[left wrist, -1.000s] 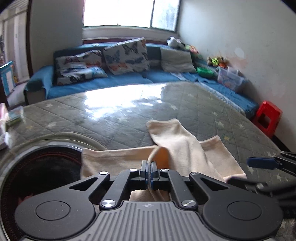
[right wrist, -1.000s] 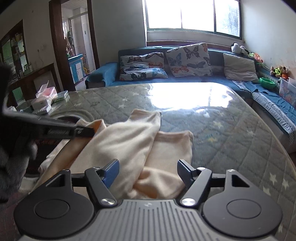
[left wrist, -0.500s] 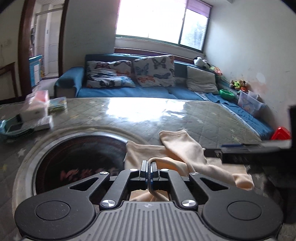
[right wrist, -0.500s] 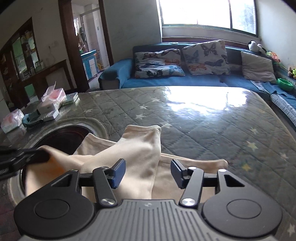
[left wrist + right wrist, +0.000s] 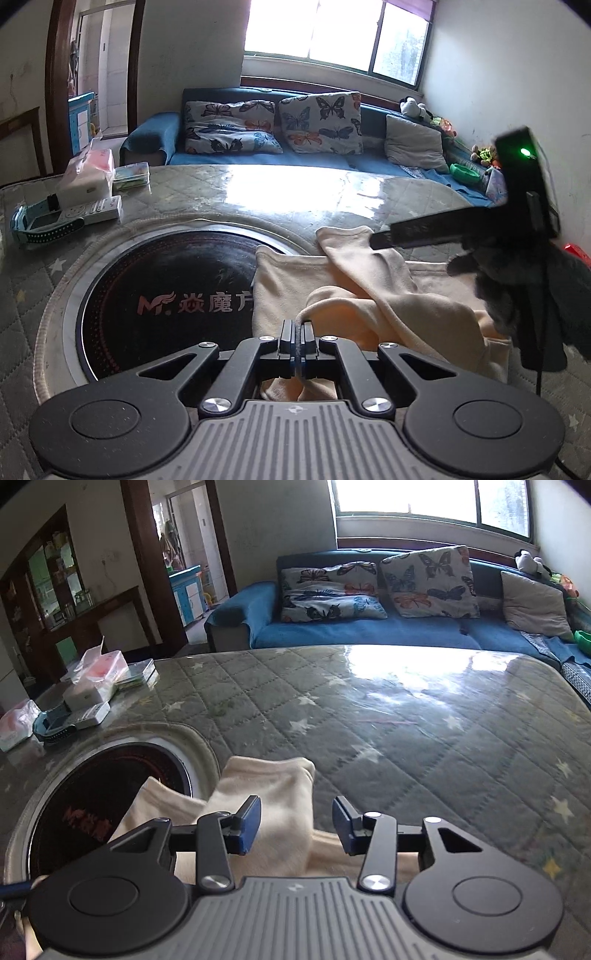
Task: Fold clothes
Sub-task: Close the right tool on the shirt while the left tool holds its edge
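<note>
Left wrist view: the left tongs (image 5: 296,341) are closed together on a raised fold of the cream garment (image 5: 373,295), which passes between the 2 fingers and hangs below them. The rest of the garment spreads ahead and to the right of these tongs on the quilted, star-patterned surface (image 5: 207,195), its left edge overlapping the black round cooktop (image 5: 162,284) set into that surface. One narrow part of the garment, ending in a cuff-like hem, runs diagonally away ahead-right. Further right, the other gripper's dark body with a green light, held by a hand (image 5: 495,284) in a dark glove, reaches over this narrow part.

Right wrist view: the right tongs (image 5: 295,825) stand apart, gripping nothing. The cream garment (image 5: 273,797) lies directly beneath and ahead of them, its hemmed end just beyond the left finger (image 5: 248,825); the right finger sits over bare quilting at the cloth's edge. The cooktop (image 5: 107,779) lies to the left of these tongs.

Far ahead-left of both tongs, a tissue pack (image 5: 96,162), a remote control (image 5: 99,209) and small boxes rest on the surface. A blue sofa (image 5: 369,631) with 2 butterfly cushions (image 5: 428,581) stands beyond.
</note>
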{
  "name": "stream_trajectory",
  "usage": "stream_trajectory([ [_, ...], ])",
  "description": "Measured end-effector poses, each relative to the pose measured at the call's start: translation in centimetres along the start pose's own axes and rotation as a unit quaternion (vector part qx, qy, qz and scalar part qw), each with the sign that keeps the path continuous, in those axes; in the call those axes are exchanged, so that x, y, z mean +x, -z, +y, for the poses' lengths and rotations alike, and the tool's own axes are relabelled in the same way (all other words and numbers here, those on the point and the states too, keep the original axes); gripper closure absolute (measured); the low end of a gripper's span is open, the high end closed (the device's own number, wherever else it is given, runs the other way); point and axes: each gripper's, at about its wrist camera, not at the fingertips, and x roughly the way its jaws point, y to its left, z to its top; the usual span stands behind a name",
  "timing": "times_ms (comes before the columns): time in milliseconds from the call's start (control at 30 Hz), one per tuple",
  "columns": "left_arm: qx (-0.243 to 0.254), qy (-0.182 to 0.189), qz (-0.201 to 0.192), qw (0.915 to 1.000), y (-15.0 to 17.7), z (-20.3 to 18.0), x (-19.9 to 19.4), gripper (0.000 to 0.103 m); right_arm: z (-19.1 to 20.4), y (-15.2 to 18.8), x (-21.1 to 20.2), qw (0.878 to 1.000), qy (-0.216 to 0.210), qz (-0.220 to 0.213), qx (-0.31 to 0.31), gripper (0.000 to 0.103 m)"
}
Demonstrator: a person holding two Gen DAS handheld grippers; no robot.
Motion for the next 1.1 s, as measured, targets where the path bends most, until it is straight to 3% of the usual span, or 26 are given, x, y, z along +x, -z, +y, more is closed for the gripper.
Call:
stream_trajectory([
  [233, 0.021, -0.005, 0.005, 0.9997, -0.2, -0.3, 0.8, 0.097, 0.7, -0.4, 2.8, 1.0, -0.002, 0.024, -0.01, 0.076],
  [333, 0.031, 0.001, 0.004, 0.9995, -0.4, -0.4, 1.2, 0.097, 0.6, -0.2, 2.5, 1.0, 0.004, 0.013, -0.009, 0.094],
  [500, 0.044, 0.003, -0.008, 0.999, -0.5, -0.6, 1.3, 0.099, 0.1, 0.2, 0.2, 1.0, 0.007, -0.018, 0.0, 0.097],
  [833, 0.002, -0.015, -0.061, 0.998, -0.8, 1.1, -3.3, 0.1, -2.8, 2.5, -11.9, 0.99, 0.029, -0.133, 0.025, 0.098],
  [1100, -0.023, -0.053, -0.095, 0.9938, 0.9, 3.7, -8.9, 0.1, -7.0, 7.0, -20.7, 0.977, 0.08, -0.186, 0.067, 0.098],
])
